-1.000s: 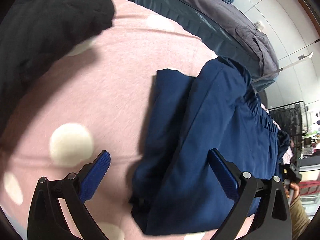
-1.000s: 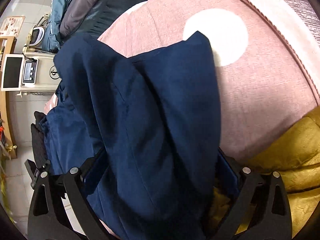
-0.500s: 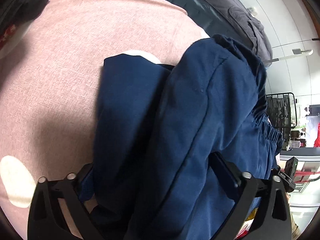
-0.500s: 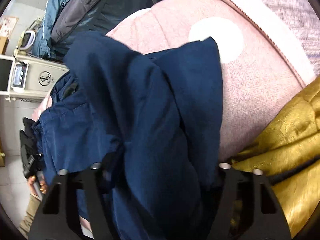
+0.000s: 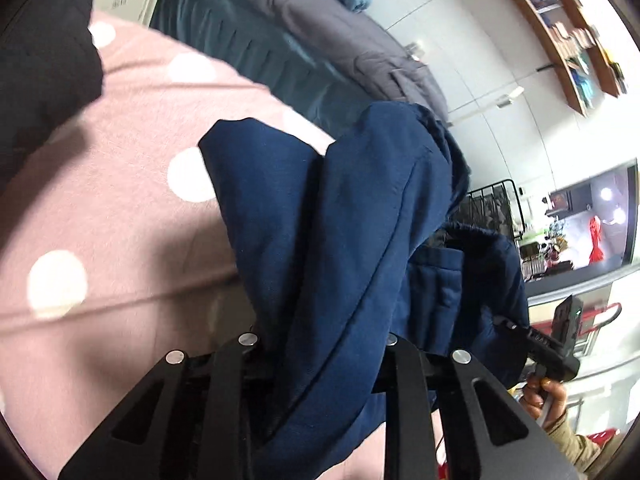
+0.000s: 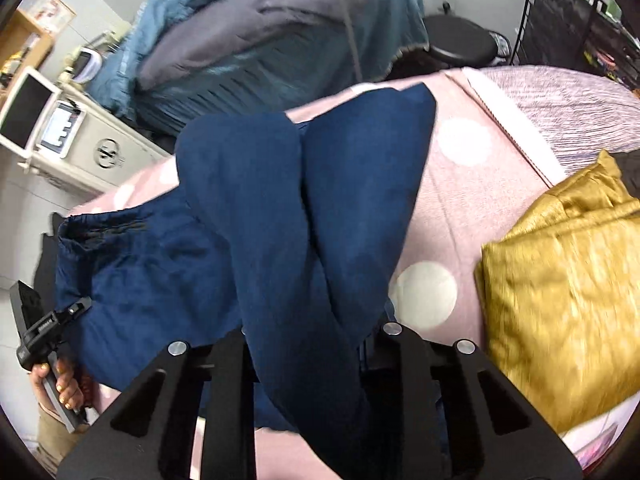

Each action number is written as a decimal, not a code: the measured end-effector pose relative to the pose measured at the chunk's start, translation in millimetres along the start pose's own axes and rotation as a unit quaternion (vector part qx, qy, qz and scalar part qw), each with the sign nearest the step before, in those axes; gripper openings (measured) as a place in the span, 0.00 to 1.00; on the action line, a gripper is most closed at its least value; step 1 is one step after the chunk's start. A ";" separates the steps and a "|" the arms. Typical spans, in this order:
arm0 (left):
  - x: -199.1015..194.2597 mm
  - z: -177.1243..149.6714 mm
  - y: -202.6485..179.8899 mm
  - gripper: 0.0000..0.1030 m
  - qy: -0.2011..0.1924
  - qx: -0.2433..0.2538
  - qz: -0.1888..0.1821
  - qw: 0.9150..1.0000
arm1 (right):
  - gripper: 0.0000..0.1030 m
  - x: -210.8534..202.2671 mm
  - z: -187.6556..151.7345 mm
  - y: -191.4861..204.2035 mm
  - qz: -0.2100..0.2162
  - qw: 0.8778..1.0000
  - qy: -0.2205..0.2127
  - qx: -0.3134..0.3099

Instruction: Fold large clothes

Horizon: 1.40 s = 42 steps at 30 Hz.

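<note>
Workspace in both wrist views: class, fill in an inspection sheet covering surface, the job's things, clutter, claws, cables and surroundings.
Surface: pink bedspread with white dots, partly bare.
Job's things: navy trousers, legs bunched and raised, elastic waistband end at the bed's edge.
Clutter: mustard fabric lies on the bedspread to the right of the trousers; dark garment at far left.
Claws: left claw shut on the trousers; right claw shut on the trousers; both have just been closing, cloth between the jaws.
Cables: nothing seen.
Surroundings: second bed with grey and blue quilts, white machine with screen, black stool, wall shelves.
</note>
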<state>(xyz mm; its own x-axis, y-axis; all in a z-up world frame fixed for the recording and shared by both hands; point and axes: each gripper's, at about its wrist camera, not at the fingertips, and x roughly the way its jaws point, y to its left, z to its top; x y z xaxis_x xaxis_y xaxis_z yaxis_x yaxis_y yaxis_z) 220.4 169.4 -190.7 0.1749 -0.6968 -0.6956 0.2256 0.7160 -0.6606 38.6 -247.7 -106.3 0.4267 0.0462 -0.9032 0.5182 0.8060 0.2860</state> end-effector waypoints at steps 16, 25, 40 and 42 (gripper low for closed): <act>-63.5 -85.6 -44.4 0.21 -0.009 0.024 0.060 0.998 | 0.23 -57.7 -85.0 -20.5 0.086 0.995 0.020 0.054; -31.6 -103.2 -232.9 0.21 -0.027 0.139 -0.050 0.989 | 0.22 -212.6 -39.9 -172.4 0.114 0.981 -0.113 0.109; 296.4 -157.1 -382.8 0.46 0.152 0.151 0.027 0.976 | 0.32 -268.1 -22.0 -528.7 -0.082 0.942 -0.135 0.295; 311.7 -146.4 -353.9 0.54 0.171 0.096 0.035 0.980 | 0.39 -252.2 -33.5 -554.2 -0.078 0.934 -0.137 0.320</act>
<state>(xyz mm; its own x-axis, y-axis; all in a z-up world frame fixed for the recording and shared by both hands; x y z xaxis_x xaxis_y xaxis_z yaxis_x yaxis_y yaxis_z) 54.8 -295.1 -215.1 -0.1270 -0.5684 -0.8129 0.4068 0.7176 -0.5653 -381.1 -686.3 -47.7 0.4383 -0.2658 -0.8586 0.8890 0.2690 0.3706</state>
